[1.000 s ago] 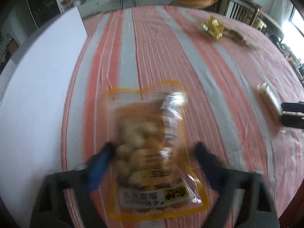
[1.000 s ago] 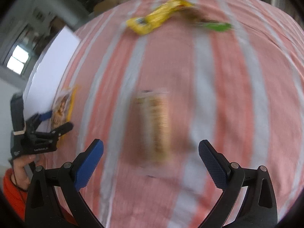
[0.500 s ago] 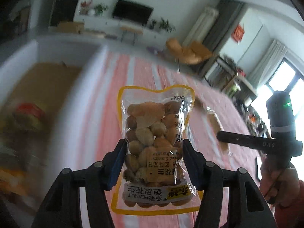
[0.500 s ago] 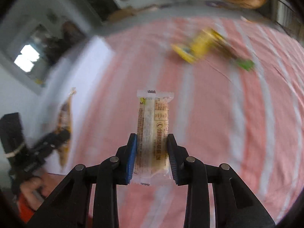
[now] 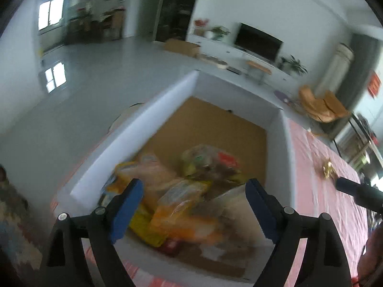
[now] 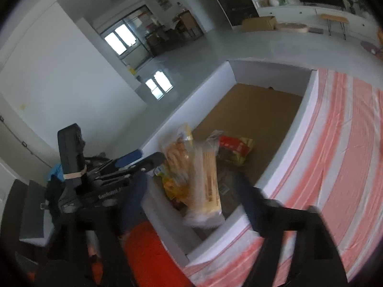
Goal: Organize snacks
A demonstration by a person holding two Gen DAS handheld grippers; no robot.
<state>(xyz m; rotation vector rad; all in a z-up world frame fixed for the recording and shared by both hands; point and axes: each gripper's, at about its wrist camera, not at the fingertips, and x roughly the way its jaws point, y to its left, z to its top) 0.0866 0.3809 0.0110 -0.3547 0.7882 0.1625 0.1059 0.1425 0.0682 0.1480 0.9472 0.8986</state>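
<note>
A: Where are the snacks now?

B: Most lie in a loose pile in the white box (image 5: 278, 129) with the brown cardboard floor, bunched at its near end. On the heap is an orange-and-clear bag (image 5: 182, 203), probably the peanut bag, and behind it a red-and-yellow packet (image 5: 210, 162). A long clear-wrapped bar (image 6: 210, 186) shows blurred over the near end of the box in the right wrist view, seemingly dropping in.

A: And the grippers?

B: The left gripper (image 5: 194, 205) hangs over the heap, its blue pads wide apart; the jaws have just been opening and nothing is pinched between them, though the orange bag lies beneath the gap. The right gripper (image 6: 194, 205) is badly blurred. Its jaws have also just been opening, and the bar sits between them, though I see no pad pressing on it. I judge it released.

A: So how far along are we?

B: Well along, I'd judge. Several packets are in the box, and these two appear to be joining them. The far half of the box floor is bare, so there's room.

A: What's left?

B: At least one yellowish wrapper (image 5: 329, 168) lies out on the red-and-white striped tablecloth (image 6: 347, 143), well apart from the box. There may be more beyond what either camera shows; I can't tell.
</note>
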